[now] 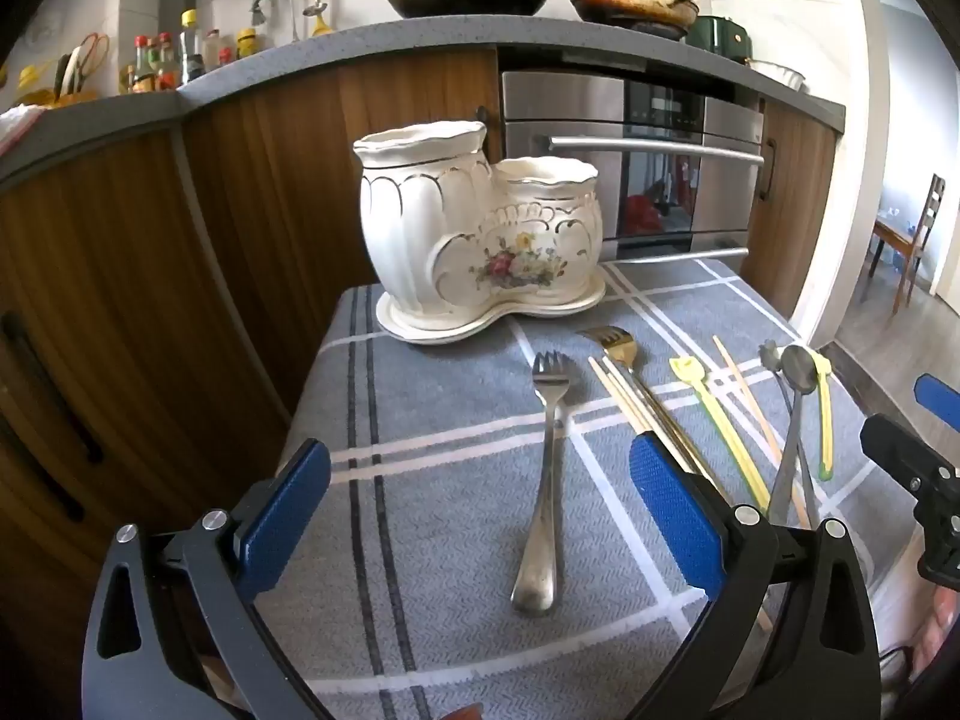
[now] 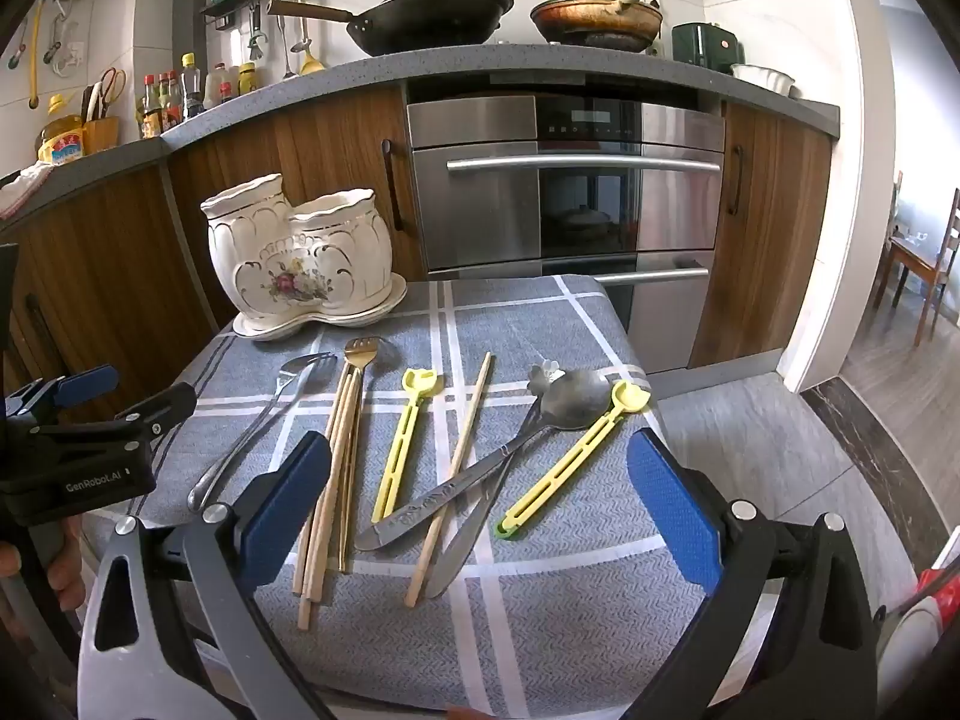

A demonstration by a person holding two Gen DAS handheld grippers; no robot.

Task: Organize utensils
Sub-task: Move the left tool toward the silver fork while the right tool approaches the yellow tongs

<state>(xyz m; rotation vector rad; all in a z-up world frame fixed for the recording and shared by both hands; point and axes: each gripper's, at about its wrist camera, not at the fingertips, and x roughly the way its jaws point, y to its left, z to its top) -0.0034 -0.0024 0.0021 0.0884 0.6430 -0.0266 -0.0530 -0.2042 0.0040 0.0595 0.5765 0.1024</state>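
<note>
A white ceramic two-pot utensil holder [image 1: 480, 228] [image 2: 300, 258] stands on its saucer at the back left of a small cloth-covered table. In front lie a silver fork [image 1: 549, 474] [image 2: 264, 414], a gold fork [image 1: 618, 342] [image 2: 360, 354] with wooden chopsticks [image 2: 330, 480], two yellow plastic sticks [image 2: 405, 438] [image 2: 570, 468], a single chopstick [image 2: 456, 468], a silver spoon [image 2: 567, 399] and a knife [image 2: 462, 540]. My left gripper [image 1: 480, 516] is open and empty, with the silver fork's handle between its fingers' lines. My right gripper [image 2: 480, 510] is open and empty above the spoon and chopsticks.
The grey plaid cloth [image 1: 420, 540] covers the table, which drops off at the left and right edges. Wooden cabinets [image 1: 180, 240] and a steel oven [image 2: 564, 192] stand just behind. Woks [image 2: 432, 15] sit on the counter above. The floor [image 2: 870, 408] lies to the right.
</note>
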